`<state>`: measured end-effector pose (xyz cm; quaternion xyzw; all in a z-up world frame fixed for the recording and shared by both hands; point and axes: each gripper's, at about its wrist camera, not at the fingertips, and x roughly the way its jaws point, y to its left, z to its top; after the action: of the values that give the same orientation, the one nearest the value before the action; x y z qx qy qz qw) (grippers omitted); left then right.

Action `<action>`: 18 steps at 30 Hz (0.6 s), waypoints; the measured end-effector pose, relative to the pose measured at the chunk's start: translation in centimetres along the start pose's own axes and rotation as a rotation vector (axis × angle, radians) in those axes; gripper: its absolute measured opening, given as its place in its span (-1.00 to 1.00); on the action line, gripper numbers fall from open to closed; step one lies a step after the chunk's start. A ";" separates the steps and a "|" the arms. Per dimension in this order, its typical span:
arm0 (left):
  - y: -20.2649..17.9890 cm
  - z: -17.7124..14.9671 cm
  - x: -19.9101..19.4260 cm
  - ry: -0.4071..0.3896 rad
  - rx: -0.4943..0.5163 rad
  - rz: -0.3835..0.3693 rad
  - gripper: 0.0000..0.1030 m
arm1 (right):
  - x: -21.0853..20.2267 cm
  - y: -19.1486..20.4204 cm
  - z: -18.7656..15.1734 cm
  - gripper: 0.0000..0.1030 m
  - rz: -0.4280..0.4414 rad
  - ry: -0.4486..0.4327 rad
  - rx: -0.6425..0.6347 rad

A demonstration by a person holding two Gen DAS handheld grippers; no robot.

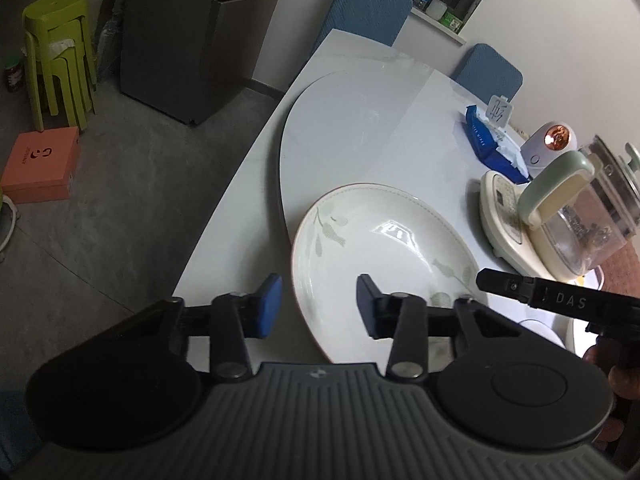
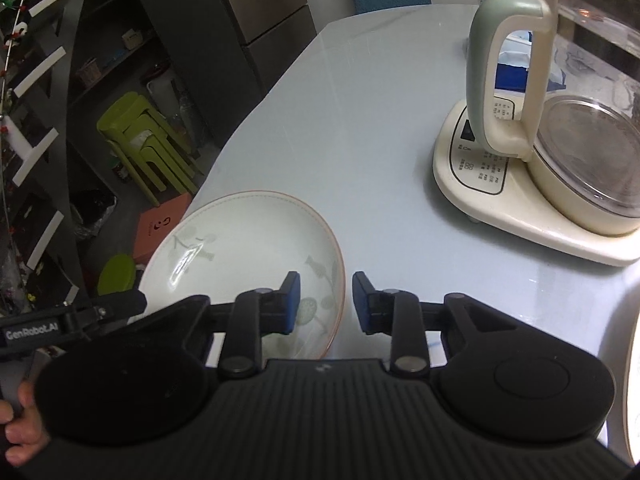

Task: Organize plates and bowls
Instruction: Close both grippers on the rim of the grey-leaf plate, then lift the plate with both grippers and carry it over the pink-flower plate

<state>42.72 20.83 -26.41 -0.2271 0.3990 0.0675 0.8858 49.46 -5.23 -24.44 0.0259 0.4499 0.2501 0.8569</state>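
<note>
A white plate with a pale leaf pattern and a thin red rim (image 1: 384, 248) lies on the white table; it also shows in the right wrist view (image 2: 248, 248). My left gripper (image 1: 320, 308) is open and straddles the plate's near left rim, one finger outside it and one over the plate. My right gripper (image 2: 326, 302) is open and straddles the plate's right rim, its left fingertip (image 2: 291, 300) over the plate and its right fingertip (image 2: 362, 304) over bare table. The right gripper's body (image 1: 560, 300) reaches in from the right in the left wrist view.
A glass kettle on a cream base (image 2: 560, 152) stands at the right, also in the left wrist view (image 1: 560, 216). A blue tissue pack (image 1: 492, 140) and a small white device (image 1: 548, 144) lie behind it. Blue chairs (image 1: 368, 8) stand at the far side. Green stools (image 1: 60, 60) and an orange box (image 1: 40, 164) are on the floor at the left.
</note>
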 end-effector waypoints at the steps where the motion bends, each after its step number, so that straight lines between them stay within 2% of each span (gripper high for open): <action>1: 0.1 0.1 0.5 0.007 0.004 0.005 -0.23 | 0.3 -0.1 0.1 -0.42 0.000 -0.002 -0.003; 6: 0.7 0.3 2.4 0.021 -0.019 0.003 -0.55 | 2.1 -0.9 0.3 -0.59 0.009 0.014 -0.006; 9: 0.7 0.3 2.8 0.015 -0.020 0.009 -0.59 | 3.0 -1.0 0.2 -0.69 0.028 0.027 -0.012; 15: 0.7 0.2 3.2 0.021 0.002 0.005 -0.60 | 3.8 -2.3 0.0 -0.70 0.102 0.013 0.038; 18: 0.9 0.2 3.3 0.029 -0.020 -0.008 -0.60 | 3.6 -2.8 -0.2 -0.70 0.133 0.009 0.052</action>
<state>44.77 21.54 -29.02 -0.2387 0.4101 0.0647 0.8779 52.17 -6.08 -28.08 0.0768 0.4574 0.2948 0.8354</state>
